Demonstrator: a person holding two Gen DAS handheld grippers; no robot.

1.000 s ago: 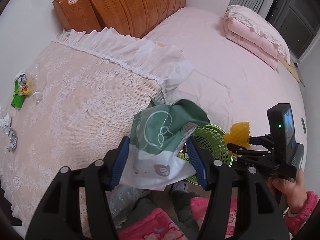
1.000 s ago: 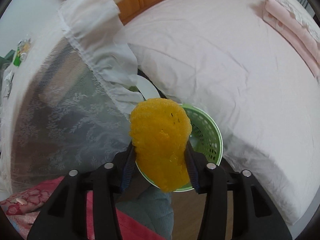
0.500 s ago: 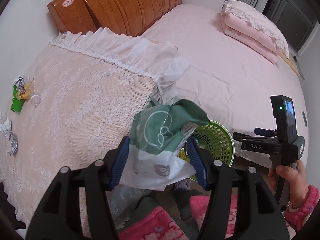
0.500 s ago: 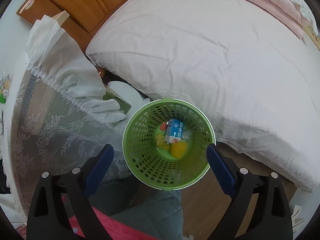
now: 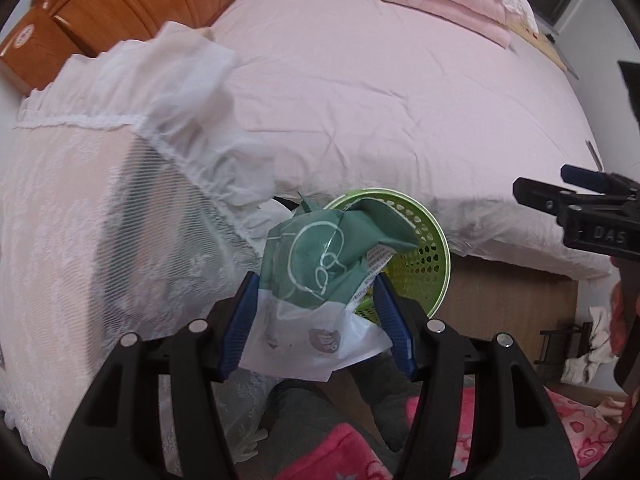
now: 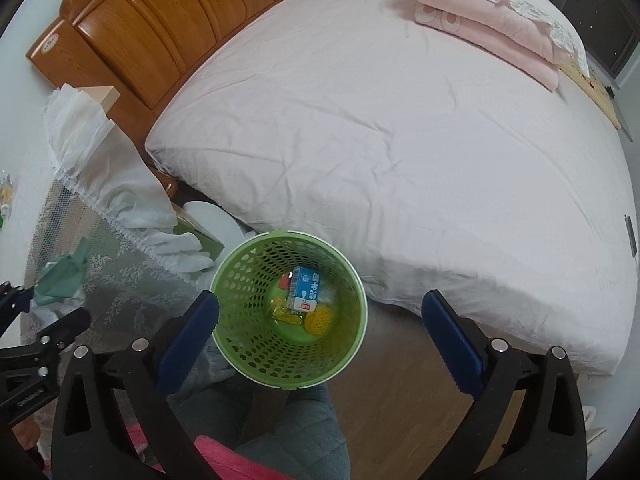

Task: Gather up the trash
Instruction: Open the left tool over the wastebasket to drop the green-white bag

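L gripper (image 5: 316, 316): pads clamped on green-and-white wrapper (image 5: 320, 276); held above near rim of bin
Bin (image 6: 288, 380): green perforated basket on floor beside bed (image 6: 400, 140); holds blue-white carton (image 6: 304, 290), yellow scraps (image 6: 318, 318)
R gripper (image 6: 320, 340): jaws opening, wide apart; nothing btwn them; above bin mouth

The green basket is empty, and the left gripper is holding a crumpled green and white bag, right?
Not quite. The green basket is not empty: the right wrist view shows a small blue and white carton and yellow scraps at its bottom. The rest is right: the left gripper holds the crumpled green and white bag.
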